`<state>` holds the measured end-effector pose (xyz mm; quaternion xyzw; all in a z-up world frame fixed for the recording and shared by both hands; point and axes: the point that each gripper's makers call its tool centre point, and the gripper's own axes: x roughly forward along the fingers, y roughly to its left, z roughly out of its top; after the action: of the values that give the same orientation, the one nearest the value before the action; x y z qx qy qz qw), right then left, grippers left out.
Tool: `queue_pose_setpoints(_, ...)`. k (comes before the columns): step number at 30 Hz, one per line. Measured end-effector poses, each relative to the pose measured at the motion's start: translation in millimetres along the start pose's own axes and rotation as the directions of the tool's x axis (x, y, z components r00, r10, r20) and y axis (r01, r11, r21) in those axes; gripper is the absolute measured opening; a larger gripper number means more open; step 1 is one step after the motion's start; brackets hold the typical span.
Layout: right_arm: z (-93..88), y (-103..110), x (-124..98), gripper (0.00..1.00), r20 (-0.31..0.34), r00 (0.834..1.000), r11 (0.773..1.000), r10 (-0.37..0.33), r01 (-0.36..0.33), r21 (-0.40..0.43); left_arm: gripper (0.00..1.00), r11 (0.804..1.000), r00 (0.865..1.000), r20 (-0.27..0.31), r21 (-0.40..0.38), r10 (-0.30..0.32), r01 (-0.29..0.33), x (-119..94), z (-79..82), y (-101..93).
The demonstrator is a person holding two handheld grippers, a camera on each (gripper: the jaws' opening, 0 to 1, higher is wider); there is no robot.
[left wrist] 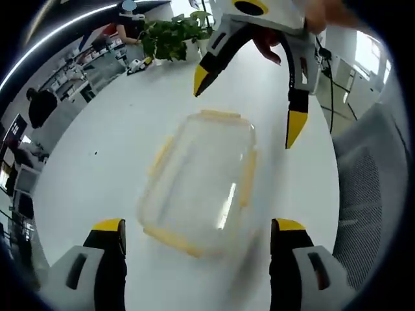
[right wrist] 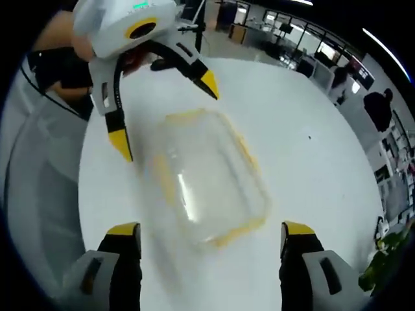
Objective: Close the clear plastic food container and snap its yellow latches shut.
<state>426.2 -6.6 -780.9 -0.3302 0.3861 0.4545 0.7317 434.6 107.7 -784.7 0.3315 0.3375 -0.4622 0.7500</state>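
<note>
- In the left gripper view we note the left gripper [left wrist: 198, 233] at the bottom of the frame, its black jaws with yellow tips spread wide and holding nothing.
- Between and just above those tips lies the clear rectangular plastic food container [left wrist: 201, 181], blurred, with its lid on; it sits at the centre of the frame on the white round table [left wrist: 97, 155].
- Yellow latches [left wrist: 248, 178] run along the container's edges; we cannot tell whether they are snapped down.
- In the same view the right gripper [left wrist: 249, 103] hangs at the upper right, jaws spread wide and empty, tips above the container's far end, apart from it.
- In the right gripper view the right gripper [right wrist: 211, 240] stands at the bottom, jaws wide, gripping nothing; the container lies at centre just beyond the tips.
- The left gripper [right wrist: 168, 120] enters at the upper left, jaws wide, over the container's far corner.
- A green leafy potted plant [left wrist: 172, 35] stands at the table's far edge, top centre of the left gripper view.
- A grey mesh chair [left wrist: 363, 201] stands at the right edge.
</note>
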Motion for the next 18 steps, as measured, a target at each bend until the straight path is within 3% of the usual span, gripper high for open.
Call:
queue_pose_setpoints(7,-9.7,9,-5,0.89,0.000,1.000,0.999,-0.018,0.018,0.040,0.93,0.999,1.000,0.014,-0.035,0.008,-0.007,-6,-5.7,-6.8)
queue_pose_setpoints(18,-11.4,20,-13,0.88,0.058,0.996,0.989,-0.062,0.053,0.140,0.93,0.993,0.998,0.055,-0.115,0.043,-0.037,-19,-15.2,-11.3)
